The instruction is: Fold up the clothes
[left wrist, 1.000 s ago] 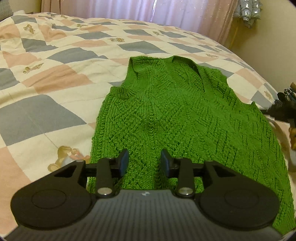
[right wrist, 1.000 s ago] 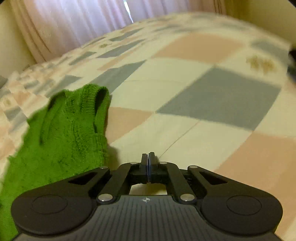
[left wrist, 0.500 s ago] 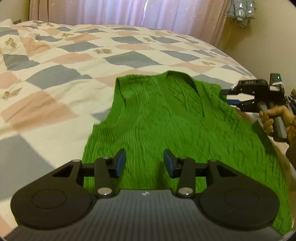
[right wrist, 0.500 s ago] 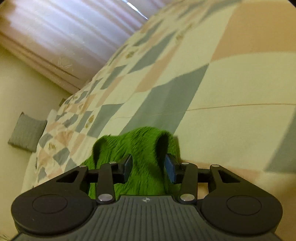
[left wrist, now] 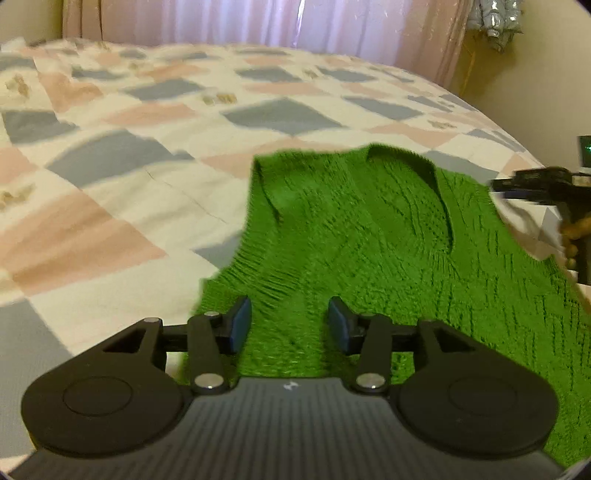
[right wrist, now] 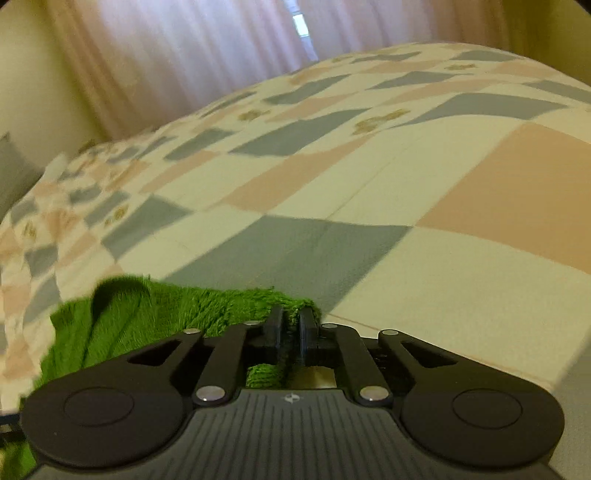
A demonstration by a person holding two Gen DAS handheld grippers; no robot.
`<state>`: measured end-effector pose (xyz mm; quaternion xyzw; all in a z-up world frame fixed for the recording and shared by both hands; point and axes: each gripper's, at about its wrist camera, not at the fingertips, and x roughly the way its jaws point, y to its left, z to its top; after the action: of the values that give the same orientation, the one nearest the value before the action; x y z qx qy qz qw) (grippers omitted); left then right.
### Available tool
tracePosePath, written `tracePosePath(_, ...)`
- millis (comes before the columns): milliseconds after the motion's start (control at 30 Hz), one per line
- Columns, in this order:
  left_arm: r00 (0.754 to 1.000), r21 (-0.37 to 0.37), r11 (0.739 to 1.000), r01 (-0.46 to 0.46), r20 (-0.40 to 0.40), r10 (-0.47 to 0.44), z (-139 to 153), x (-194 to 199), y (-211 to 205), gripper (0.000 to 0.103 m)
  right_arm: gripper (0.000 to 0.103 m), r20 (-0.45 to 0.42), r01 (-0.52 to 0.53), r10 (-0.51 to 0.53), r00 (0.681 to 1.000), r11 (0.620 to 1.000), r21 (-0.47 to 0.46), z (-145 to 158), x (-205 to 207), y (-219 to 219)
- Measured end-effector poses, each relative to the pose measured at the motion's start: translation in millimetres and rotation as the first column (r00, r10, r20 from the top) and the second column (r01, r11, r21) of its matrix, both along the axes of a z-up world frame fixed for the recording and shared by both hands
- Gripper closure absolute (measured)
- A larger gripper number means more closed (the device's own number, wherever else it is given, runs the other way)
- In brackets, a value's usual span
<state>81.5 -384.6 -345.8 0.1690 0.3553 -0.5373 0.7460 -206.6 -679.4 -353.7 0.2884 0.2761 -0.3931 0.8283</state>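
bedspread: checked quilt in cream, grey and peach squares (left wrist: 155, 206), small bear prints scattered on it | window: sheer pale pink curtains (left wrist: 258, 22) hanging behind the bed | wall: cream wall (right wrist: 33, 81), grey square cushion (right wrist: 11, 177) at left edge

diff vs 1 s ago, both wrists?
The right tongs, then shut over bare quilt, have swung left to the green vest and now pinch its edge. The left tongs have shifted along the vest's hem, jaws apart astride the fabric, not gripping. The vest stays flat on the quilt.
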Motion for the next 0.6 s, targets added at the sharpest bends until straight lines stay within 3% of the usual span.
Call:
tracePosePath(33,1.0,-0.013,1.0,0.001,0.021,-0.001,5,0,3,0.064,0.056,-0.085,0.044,-0.053,0.995,0.993,-0.109,12,-3,15)
tracePosePath(67,1.0,-0.03,0.999,0.012,0.02,-0.011,10,0,4,0.067,0.057,-0.144,0.038,-0.068,0.987,0.979,-0.2,21,-7,29)
tracePosePath(133,0.999,-0.063,0.997,0.035,0.016,-0.034,18,0,4,0.068,0.057,-0.145,-0.034,-0.009,0.989,0.957,-0.287,39,-21,66)
tracePosePath(233,0.995,-0.069,0.993,0.1,0.0,-0.1,18,-9,-17,0.086,0.061,-0.074,-0.221,0.209,0.975,0.946,-0.239,47,-33,115)
tracePosePath(333,0.988,-0.035,0.988,0.151,0.008,-0.151,1,-12,-53,0.093,0.063,-0.149,-0.345,0.325,0.934,0.928,-0.14,17,-24,141)
tracePosePath(400,0.987,0.009,0.989,0.147,0.067,-0.147,-15,-9,-77,0.093,0.066,-0.216,-0.345,0.317,0.923,0.932,-0.106,-8,-21,136)
tracePosePath(467,0.988,0.07,0.993,0.092,0.121,-0.1,-30,3,-101,0.09,0.061,-0.248,-0.306,0.271,0.93,0.945,-0.115,-22,-24,119)
tracePosePath(500,0.992,0.075,0.996,0.056,0.105,-0.064,-35,14,-112,0.092,0.057,-0.24,-0.259,0.226,0.944,0.959,-0.116,-22,-25,108)
tracePosePath(600,0.99,0.061,0.997,-0.04,0.136,0.031,-23,33,-126,0.098,0.059,-0.183,-0.163,0.136,0.974,0.976,-0.142,-11,-23,85)
